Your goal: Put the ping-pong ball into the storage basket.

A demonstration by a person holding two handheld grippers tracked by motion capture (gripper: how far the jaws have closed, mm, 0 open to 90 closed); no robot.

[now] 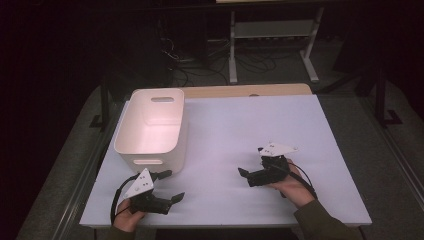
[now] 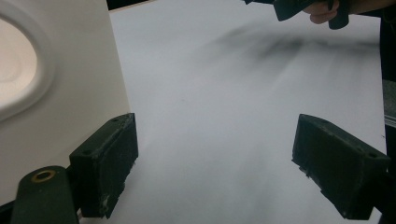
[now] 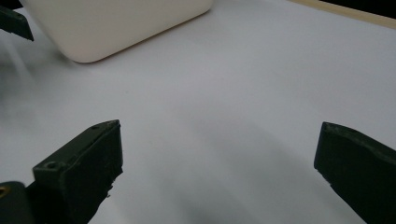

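Left claw (image 1: 168,186) jaws spread wide, nothing between them, sits low over the near edge of the white table (image 1: 250,130); one jaw is just beside the near wall of the white bin (image 1: 150,131), whether it touches I cannot tell. Right claw (image 1: 250,172) also wide open and empty, hovering over bare tabletop, pointing toward the bin, well apart from it

Step in hand looks like the left claw lining up on the bin. To do it well: bring one jaw over the rim and the other outside the near wall, or go for the handle slot just ahead of the claw, then close firmly; keep the right claw clear or brace the far side so the bin doesn't slide

Bin sits ahead of the left claw, upright, open top, a handle cutout in its far wall too. Inside looks empty, nothing visible on its floor
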